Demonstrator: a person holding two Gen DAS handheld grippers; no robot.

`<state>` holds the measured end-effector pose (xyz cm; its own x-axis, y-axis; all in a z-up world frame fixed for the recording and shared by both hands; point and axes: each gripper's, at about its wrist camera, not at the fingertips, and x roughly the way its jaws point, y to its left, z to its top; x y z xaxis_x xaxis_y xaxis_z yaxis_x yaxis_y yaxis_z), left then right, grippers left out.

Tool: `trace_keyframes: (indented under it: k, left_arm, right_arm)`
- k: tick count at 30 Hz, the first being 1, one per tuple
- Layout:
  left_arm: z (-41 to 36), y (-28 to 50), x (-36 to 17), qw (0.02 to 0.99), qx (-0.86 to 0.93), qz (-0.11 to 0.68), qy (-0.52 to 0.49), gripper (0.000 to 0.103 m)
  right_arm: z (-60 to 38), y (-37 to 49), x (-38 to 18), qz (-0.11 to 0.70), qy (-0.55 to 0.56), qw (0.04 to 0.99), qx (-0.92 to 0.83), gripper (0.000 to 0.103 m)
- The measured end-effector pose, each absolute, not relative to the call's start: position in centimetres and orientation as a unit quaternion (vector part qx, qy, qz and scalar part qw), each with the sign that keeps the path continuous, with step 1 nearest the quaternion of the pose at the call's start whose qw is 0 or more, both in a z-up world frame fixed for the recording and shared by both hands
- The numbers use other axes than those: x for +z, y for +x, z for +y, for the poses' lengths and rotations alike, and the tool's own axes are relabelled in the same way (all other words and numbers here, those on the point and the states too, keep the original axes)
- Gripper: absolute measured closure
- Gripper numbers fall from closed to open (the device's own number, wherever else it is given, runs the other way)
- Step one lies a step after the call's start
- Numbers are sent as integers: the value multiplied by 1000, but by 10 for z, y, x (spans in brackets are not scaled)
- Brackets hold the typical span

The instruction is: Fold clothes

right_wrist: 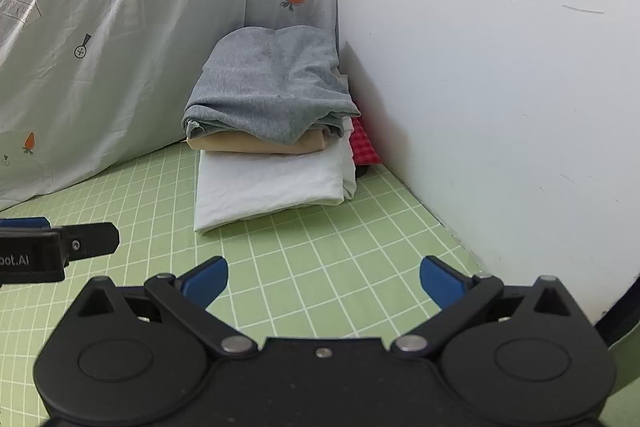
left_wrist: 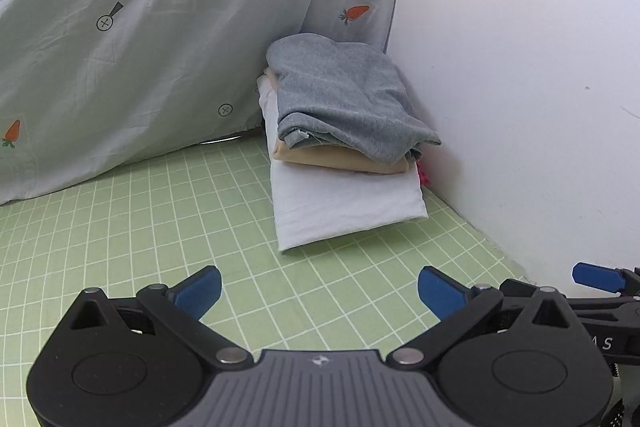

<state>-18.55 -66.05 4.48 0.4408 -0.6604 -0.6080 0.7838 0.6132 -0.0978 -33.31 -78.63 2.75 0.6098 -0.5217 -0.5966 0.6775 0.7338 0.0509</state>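
Observation:
A stack of folded clothes lies in the corner on the green checked mat [left_wrist: 160, 227] [right_wrist: 320, 247]. On top is a grey garment [left_wrist: 344, 95] [right_wrist: 272, 87], under it a tan one [left_wrist: 320, 159] [right_wrist: 256, 143], then a white one [left_wrist: 344, 203] [right_wrist: 268, 183]. A red checked piece [right_wrist: 362, 147] peeks out beside the wall. My left gripper [left_wrist: 319, 291] stands open and empty, short of the stack. My right gripper [right_wrist: 323, 281] is open and empty too, beside the left one. The right gripper's blue pad [left_wrist: 596, 277] shows in the left wrist view, and part of the left gripper [right_wrist: 60, 247] in the right wrist view.
A pale sheet with carrot prints [left_wrist: 140, 47] [right_wrist: 100, 67] hangs down to the mat at the left and behind the stack. A white wall [left_wrist: 520, 67] [right_wrist: 500, 87] bounds the mat on the right. Bare mat lies between the grippers and the stack.

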Motion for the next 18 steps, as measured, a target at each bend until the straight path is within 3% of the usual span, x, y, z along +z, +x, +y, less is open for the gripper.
trace_keyframes:
  k: [18]
  left_arm:
    - [-653,-204,53,839,-446,294,105,0]
  right_arm:
    - [-772,-354,32,268,149,885,-350,0]
